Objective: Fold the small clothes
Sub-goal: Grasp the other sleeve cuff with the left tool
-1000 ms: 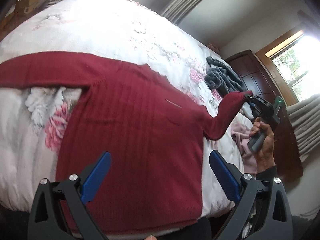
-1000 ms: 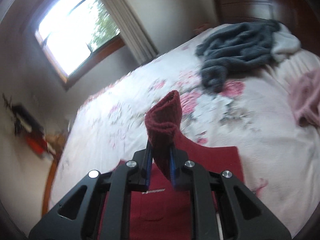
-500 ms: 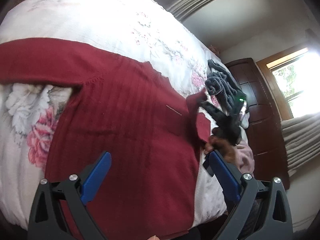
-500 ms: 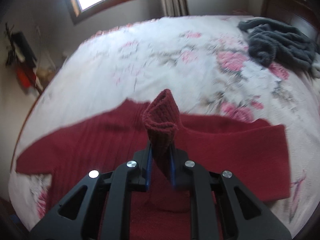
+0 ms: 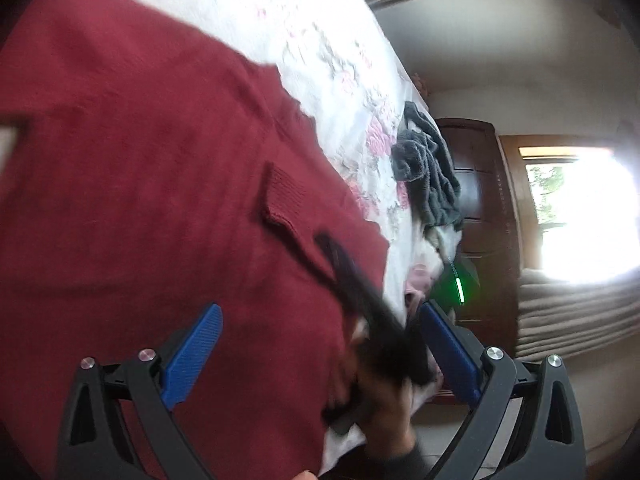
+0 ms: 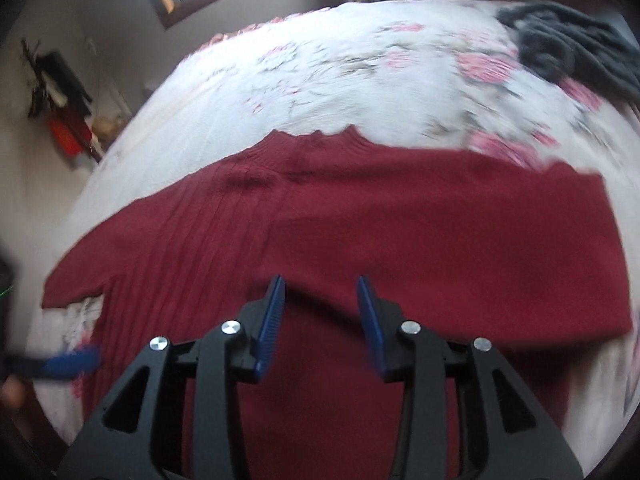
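Observation:
A dark red knit sweater [image 6: 400, 240] lies flat on the flowered bedspread [image 6: 320, 80]. Its right sleeve is folded across the body, and the cuff [image 5: 280, 196] rests on the chest. My right gripper [image 6: 321, 296] is open just above the sweater's middle, with nothing between its blue pads [image 6: 272, 320]. My left gripper [image 5: 320, 328] is also open and empty, low over the sweater's hem side [image 5: 160, 200]. In the left wrist view the right gripper's black body [image 5: 360, 300] crosses as a blur, with a hand [image 5: 384, 408] holding it.
A crumpled grey garment [image 5: 428, 176] lies further along the bed, and it also shows at the right wrist view's top right as a grey heap [image 6: 568, 44]. A pink garment [image 5: 418, 280] sits near the bed edge. A dark wooden wardrobe [image 5: 480, 200] stands behind, beside a bright window [image 5: 580, 208].
The right gripper carried the sleeve over the sweater's body, let it go and opened. The sleeve now lies folded across. The left gripper moved closer over the sweater.

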The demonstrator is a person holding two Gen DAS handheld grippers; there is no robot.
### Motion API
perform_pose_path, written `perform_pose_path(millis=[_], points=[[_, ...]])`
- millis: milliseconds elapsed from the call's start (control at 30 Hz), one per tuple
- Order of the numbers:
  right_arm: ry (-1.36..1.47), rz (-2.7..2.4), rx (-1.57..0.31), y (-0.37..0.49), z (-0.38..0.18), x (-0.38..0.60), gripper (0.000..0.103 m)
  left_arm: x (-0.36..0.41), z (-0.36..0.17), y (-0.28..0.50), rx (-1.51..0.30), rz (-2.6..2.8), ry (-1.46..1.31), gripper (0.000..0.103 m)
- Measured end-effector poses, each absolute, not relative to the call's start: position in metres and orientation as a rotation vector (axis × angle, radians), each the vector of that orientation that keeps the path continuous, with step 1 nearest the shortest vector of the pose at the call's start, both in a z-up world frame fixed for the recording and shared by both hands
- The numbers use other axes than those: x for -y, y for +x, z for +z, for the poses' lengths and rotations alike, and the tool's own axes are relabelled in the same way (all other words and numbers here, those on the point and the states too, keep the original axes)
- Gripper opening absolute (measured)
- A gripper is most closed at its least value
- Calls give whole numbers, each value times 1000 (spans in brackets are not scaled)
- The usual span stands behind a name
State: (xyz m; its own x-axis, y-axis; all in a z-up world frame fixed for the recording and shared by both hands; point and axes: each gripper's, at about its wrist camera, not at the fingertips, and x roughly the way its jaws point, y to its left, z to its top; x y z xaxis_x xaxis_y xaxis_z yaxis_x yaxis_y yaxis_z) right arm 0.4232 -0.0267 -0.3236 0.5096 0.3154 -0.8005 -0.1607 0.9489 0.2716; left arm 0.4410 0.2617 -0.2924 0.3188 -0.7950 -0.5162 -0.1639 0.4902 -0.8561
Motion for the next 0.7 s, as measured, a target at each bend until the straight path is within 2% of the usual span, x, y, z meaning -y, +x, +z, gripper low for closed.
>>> perform_pose_path(millis=[167, 333, 533, 567, 600, 633, 667, 700], points=[[366, 382, -995, 336, -320, 90, 42, -225, -332, 497, -1284, -519, -1021, 99], [711, 414, -1069, 245, -357, 162, 42, -197, -373, 528, -1372, -479, -1041, 99], [856, 426, -1132, 188, -398, 183, 41, -185, -369, 546, -1346, -446, -992, 96], [875, 429, -1122, 186, -398, 184, 41, -183, -368, 548, -1351, -443, -968, 91], [874, 437, -1091, 185, -393, 185, 40, -182, -367, 548, -1368, -437, -933, 79], [859, 433, -1059, 181, -391, 185, 39, -180, -367, 548, -1393, -426, -897, 40], [888, 412, -1068, 178, -399, 187, 40, -179, -370, 550, -1417, -421, -885, 12], [964, 410, -1078, 177, -409, 192, 38, -180, -370, 552, -1423, -419, -884, 11]])
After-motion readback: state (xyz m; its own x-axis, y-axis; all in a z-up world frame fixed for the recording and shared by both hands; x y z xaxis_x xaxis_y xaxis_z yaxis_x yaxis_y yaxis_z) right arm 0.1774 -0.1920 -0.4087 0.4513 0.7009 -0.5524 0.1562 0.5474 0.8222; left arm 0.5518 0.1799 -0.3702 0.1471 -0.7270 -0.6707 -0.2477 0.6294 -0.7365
